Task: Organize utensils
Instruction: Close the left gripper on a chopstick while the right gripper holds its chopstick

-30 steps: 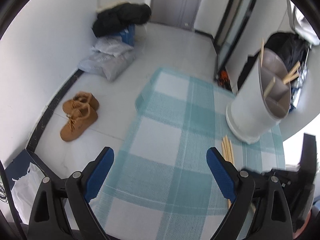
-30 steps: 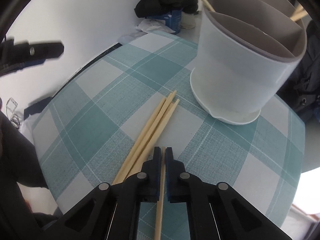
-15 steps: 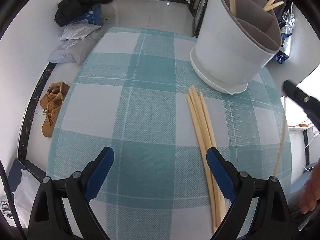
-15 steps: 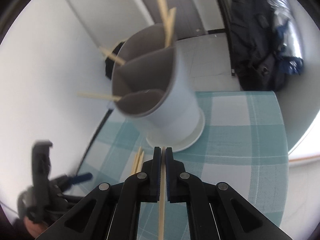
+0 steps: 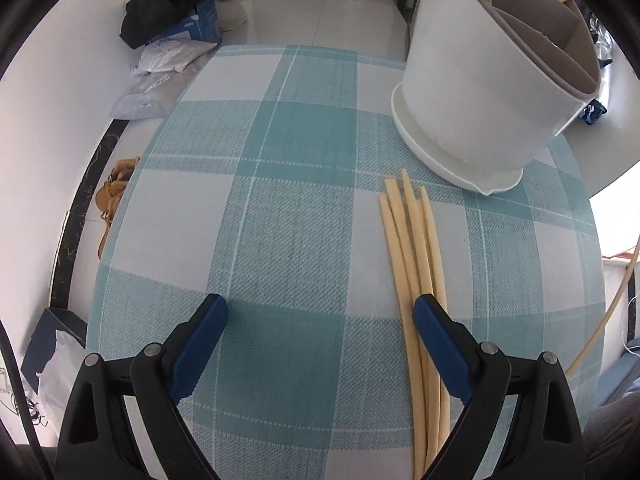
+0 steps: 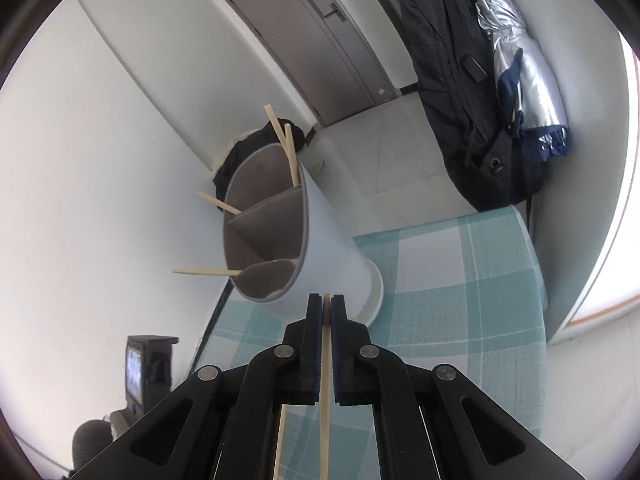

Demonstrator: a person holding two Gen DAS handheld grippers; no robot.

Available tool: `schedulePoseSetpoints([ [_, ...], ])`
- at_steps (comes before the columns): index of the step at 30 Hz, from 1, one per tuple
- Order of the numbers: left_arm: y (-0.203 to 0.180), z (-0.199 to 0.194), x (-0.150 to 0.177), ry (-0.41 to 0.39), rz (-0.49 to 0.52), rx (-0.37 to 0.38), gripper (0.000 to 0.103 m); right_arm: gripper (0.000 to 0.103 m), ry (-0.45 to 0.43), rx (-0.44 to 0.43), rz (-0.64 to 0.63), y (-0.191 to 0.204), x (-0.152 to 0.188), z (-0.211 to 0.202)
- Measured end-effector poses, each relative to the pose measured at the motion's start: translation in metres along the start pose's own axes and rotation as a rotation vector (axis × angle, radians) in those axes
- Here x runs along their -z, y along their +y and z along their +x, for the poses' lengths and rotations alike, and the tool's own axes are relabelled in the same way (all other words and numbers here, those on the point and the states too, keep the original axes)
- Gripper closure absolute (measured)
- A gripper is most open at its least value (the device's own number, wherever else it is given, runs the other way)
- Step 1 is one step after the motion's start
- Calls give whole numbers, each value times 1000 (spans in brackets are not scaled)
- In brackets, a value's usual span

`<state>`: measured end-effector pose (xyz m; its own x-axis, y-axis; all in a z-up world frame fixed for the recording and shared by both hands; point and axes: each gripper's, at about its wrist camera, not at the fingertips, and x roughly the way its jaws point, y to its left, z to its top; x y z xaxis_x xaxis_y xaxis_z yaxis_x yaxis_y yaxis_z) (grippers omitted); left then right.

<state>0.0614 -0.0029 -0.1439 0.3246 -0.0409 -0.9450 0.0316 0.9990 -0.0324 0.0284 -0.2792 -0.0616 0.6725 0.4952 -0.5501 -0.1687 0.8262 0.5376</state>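
With the right gripper (image 6: 326, 305) clamped tight on one chopstick (image 6: 325, 392) facing the divided holder (image 6: 296, 248), tip it upright over a compartment before releasing, while the left gripper (image 5: 320, 322) hangs wide open, empty, over the table's loose chopsticks (image 5: 412, 256).

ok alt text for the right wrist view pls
The right hand-held gripper is shut on one chopstick, aimed at a white divided utensil holder already holding four chopsticks, on a teal checked tablecloth.
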Motion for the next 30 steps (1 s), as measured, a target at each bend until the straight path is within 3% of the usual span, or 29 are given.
schedulePoseSetpoints([
  [3,-2,4,-2,32,28,-26,2,100,-1,-8,-8,1,-2,-1],
  [15,18,2,2,31,-24,-47,3,100,-11,-15,-8,-2,-2,-5],
  [20,23,-9,-2,-25,-63,-27,3,100,-6,-23,-11,0,-2,-3],
  [26,26,5,0,22,-95,-45,3,100,0,-25,-10,-1,-2,-1],
  [30,19,5,1,28,-44,-129,1,100,8,-20,-8,-1,-1,2],
])
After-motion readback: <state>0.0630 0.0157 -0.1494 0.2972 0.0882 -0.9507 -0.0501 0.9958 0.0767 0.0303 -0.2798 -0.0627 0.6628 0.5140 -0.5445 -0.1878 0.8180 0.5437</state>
